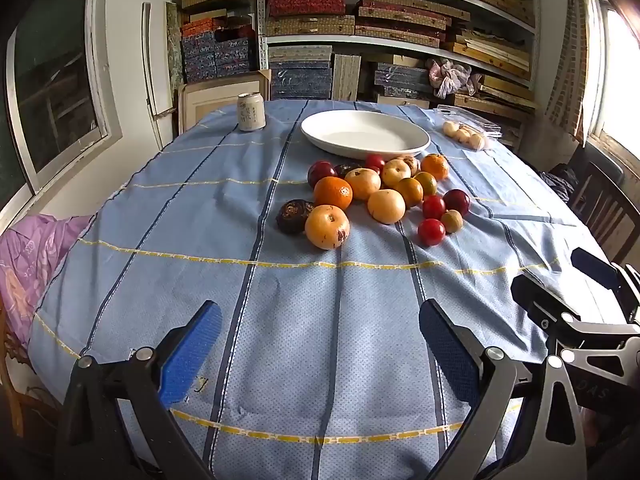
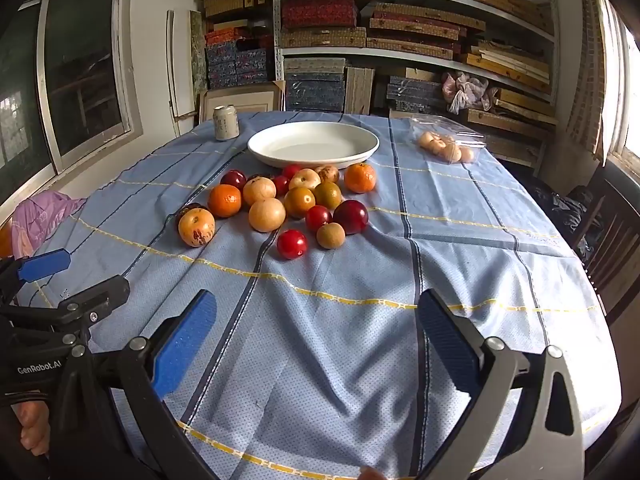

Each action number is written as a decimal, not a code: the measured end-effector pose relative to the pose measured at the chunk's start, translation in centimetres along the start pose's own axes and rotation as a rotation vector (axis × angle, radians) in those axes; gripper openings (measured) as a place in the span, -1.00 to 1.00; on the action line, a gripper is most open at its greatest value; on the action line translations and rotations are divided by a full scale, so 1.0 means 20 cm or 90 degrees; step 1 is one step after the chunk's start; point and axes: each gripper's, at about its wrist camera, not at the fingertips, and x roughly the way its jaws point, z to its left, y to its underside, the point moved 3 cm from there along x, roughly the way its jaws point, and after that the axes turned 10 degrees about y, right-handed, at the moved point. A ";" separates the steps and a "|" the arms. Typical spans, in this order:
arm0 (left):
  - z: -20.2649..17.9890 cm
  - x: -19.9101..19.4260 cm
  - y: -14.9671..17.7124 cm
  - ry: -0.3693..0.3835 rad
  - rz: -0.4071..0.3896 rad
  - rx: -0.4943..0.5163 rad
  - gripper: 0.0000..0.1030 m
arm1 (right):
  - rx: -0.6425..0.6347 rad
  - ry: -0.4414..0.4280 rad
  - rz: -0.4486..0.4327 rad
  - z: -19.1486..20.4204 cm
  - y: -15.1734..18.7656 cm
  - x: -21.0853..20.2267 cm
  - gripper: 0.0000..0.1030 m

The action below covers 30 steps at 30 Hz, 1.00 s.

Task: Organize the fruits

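Shelves (image 1: 400, 20) stacked with patterned boxes fill the wall behind a desk (image 1: 320, 320) covered in a blue cloth with yellow and dark stripes. A white oval plate (image 1: 365, 133) sits toward the far side of the desk, bare inside. Just in front of the plate, on the near side, lies a loose cluster of fruits (image 1: 376, 196): oranges, pale yellow round ones, red ones, dark plums and a small brownish one, many touching one another. The farthest red fruit sits right at the plate's near rim. Left of the plate stands a pale can (image 1: 251, 111), upright. Right of the plate lies a clear plastic pack (image 1: 466, 132) holding small pale round items.

Well on the near side of the plate, past the fruits, the left gripper (image 1: 320, 344) hangs over bare cloth, its blue-padded fingers spread wide with nothing between them. The right gripper (image 2: 316, 336) is beside it, likewise over the cloth, jaws apart and holding nothing. Each gripper shows at the edge of the other's view.
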 end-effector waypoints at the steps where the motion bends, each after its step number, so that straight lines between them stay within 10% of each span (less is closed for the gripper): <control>1: -0.01 0.00 0.00 0.000 0.000 0.001 0.93 | 0.001 0.000 0.000 0.00 0.00 0.00 0.92; 30: 0.03 0.07 0.04 -0.001 0.007 0.001 0.93 | 0.001 -0.001 0.005 0.00 0.00 0.01 0.92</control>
